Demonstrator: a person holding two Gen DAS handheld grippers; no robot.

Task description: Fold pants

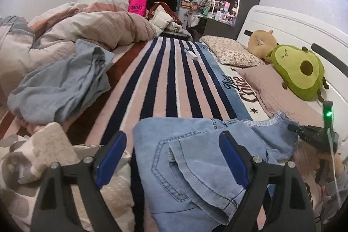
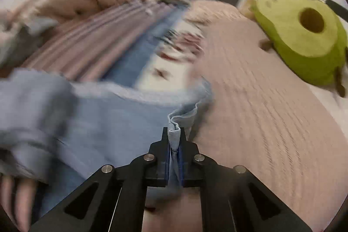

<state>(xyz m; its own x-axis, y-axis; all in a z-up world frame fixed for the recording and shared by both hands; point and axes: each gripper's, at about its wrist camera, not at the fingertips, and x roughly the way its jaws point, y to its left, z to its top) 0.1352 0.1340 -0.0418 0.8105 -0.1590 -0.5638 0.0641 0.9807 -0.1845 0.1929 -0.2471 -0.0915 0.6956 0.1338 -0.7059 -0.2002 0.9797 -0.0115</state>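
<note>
Light blue denim pants (image 1: pixel 195 162) lie on the striped bed cover, a back pocket facing up. My left gripper (image 1: pixel 171 158) is open, its blue-padded fingers (image 1: pixel 111 158) spread wide above the pocket end, not touching the cloth. In the blurred right wrist view, my right gripper (image 2: pixel 174 145) is shut on a bunched edge of the pants (image 2: pixel 121 119), which stretch away to the left. The right gripper also shows at the right edge of the left wrist view (image 1: pixel 313 132), at the far end of the pants.
A striped blanket (image 1: pixel 165 84) covers the bed. A crumpled grey-blue garment (image 1: pixel 61 84) and a duvet (image 1: pixel 87 23) lie to the left. A patterned cloth (image 1: pixel 43 158) sits near left. Pillows (image 1: pixel 278 92), an avocado plush (image 1: pixel 298 71) and the white headboard (image 1: pixel 293 27) stand right.
</note>
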